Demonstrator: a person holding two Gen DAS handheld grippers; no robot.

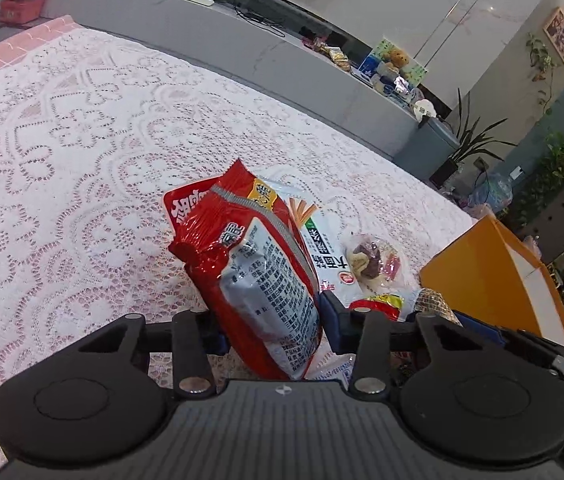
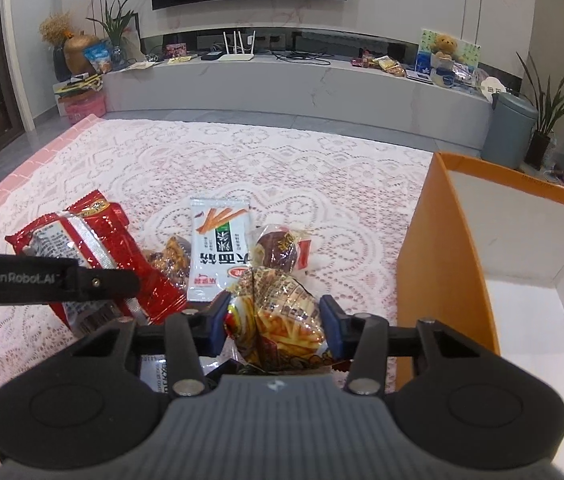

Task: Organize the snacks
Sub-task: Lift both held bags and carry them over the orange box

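Observation:
My left gripper is shut on a red noodle packet and holds it tilted above the lace cloth; the packet also shows in the right wrist view under the left gripper's arm. My right gripper is shut on a crinkled fries snack bag, just left of the orange box. A white snack packet and a clear-wrapped bun lie on the cloth ahead. In the left wrist view the white packet and bun lie right of the red packet.
The orange box with white inside stands open at the table's right edge. A brown snack bag lies between the red and white packets. The pink lace tablecloth stretches far and left. A grey TV bench is beyond.

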